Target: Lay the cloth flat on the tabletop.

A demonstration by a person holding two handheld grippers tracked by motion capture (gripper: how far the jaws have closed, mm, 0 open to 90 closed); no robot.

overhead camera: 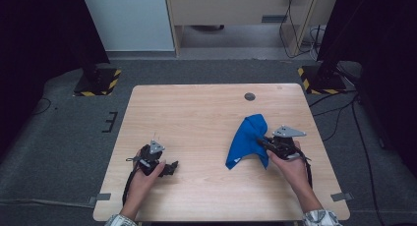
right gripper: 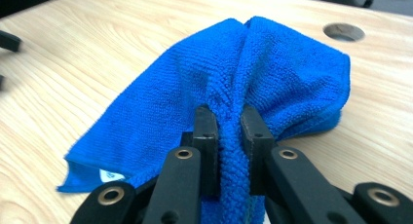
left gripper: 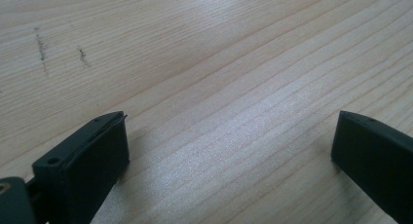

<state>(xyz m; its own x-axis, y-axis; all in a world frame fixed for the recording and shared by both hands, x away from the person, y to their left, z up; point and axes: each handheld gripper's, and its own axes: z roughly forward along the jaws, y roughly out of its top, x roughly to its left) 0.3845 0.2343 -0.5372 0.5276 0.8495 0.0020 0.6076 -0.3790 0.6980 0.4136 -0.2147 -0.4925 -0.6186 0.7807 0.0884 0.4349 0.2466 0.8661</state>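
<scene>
A blue microfibre cloth (overhead camera: 248, 140) lies bunched on the right half of the wooden table (overhead camera: 196, 118). My right gripper (overhead camera: 265, 141) is shut on a pinched fold of the cloth (right gripper: 272, 73), which rises into a ridge between its two black pads (right gripper: 205, 131). The rest of the cloth drapes down to the table, with a small white label at one corner. My left gripper (overhead camera: 172, 168) rests low over the bare wood at the front left, and its jaws (left gripper: 229, 151) stand wide open with nothing between them.
A round cable hole (overhead camera: 250, 96) sits in the table near the back right. Black stands with yellow-striped bases (overhead camera: 98, 82) flank the table's far corners on the grey floor. Cables trail on the floor at the right.
</scene>
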